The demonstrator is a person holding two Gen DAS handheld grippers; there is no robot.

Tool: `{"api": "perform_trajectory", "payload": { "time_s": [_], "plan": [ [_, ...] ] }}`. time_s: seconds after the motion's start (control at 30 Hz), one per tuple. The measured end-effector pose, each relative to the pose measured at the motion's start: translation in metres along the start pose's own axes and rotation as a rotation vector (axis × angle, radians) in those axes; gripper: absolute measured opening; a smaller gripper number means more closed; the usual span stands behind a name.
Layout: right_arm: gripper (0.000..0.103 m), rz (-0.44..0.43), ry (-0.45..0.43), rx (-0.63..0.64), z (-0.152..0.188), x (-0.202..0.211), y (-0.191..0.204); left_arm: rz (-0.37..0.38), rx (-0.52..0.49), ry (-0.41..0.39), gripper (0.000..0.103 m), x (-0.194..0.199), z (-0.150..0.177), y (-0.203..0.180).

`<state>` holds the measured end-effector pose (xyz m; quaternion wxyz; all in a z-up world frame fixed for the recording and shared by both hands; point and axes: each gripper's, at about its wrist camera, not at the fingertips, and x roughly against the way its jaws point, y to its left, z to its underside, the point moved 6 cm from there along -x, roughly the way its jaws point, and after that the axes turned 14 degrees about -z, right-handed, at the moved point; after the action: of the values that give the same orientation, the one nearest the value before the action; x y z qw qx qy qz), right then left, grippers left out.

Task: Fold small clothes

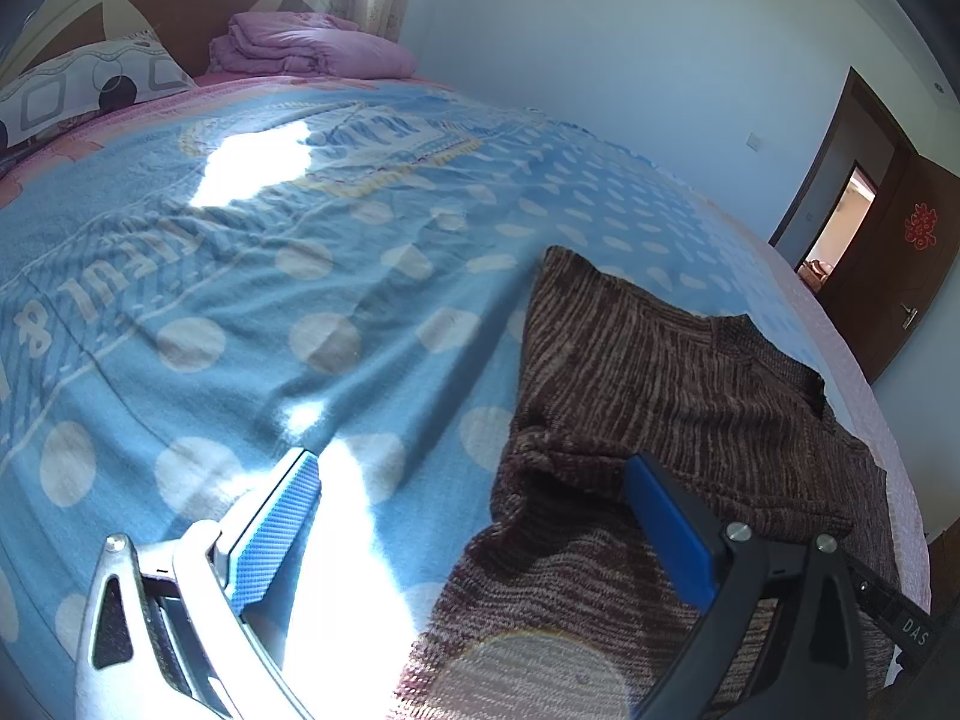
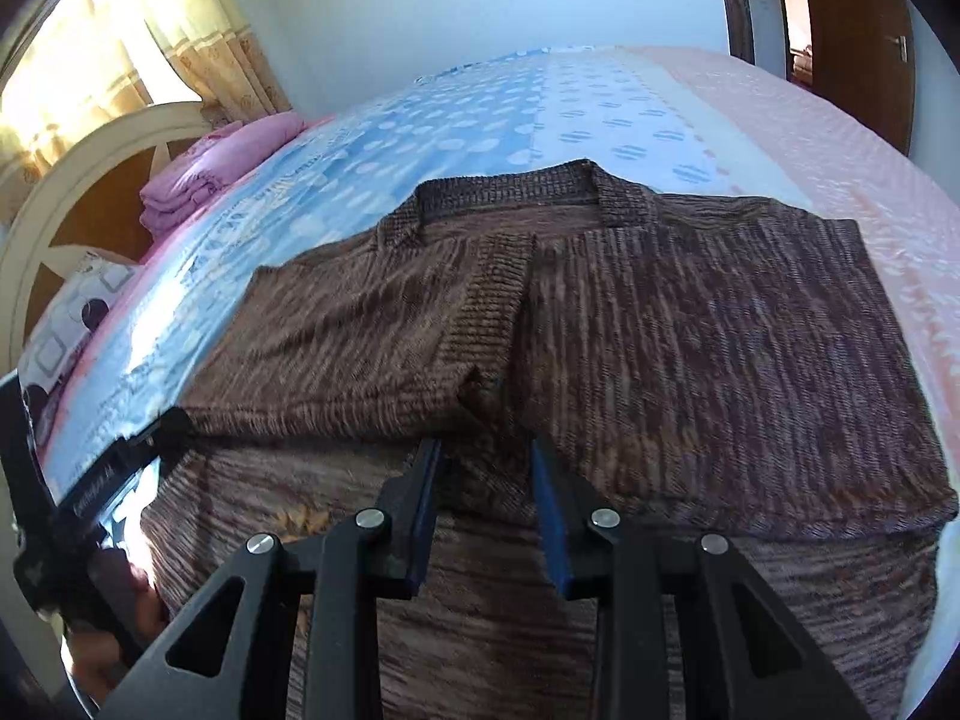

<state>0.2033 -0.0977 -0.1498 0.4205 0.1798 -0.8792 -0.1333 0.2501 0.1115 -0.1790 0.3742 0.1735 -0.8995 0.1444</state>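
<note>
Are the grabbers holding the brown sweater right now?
No. The left gripper is wide open over the sweater's edge. The right gripper is open too, with nothing pinched.

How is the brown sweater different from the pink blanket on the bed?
The brown sweater is streaky knit, spread out near the grippers; the pink blanket is plain, folded into a stack by the headboard. The sweater looks bigger, being closer. Both lie on the bed.
</note>
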Motion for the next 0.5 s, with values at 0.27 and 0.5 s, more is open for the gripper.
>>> {"api": "perform_trajectory", "payload": {
  "time_s": [0.27, 0.5],
  "plan": [
    [0.024, -0.033, -0.123, 0.098, -0.048, 0.010, 0.031, 0.001, -0.001, 0.000, 0.103, 0.000, 0.000, 0.000],
    [0.022, 0.030, 0.034, 0.194, -0.019, -0.035, 0.035, 0.084, 0.061, -0.009, 0.103, 0.002, -0.002, 0.008]
  ]
}}
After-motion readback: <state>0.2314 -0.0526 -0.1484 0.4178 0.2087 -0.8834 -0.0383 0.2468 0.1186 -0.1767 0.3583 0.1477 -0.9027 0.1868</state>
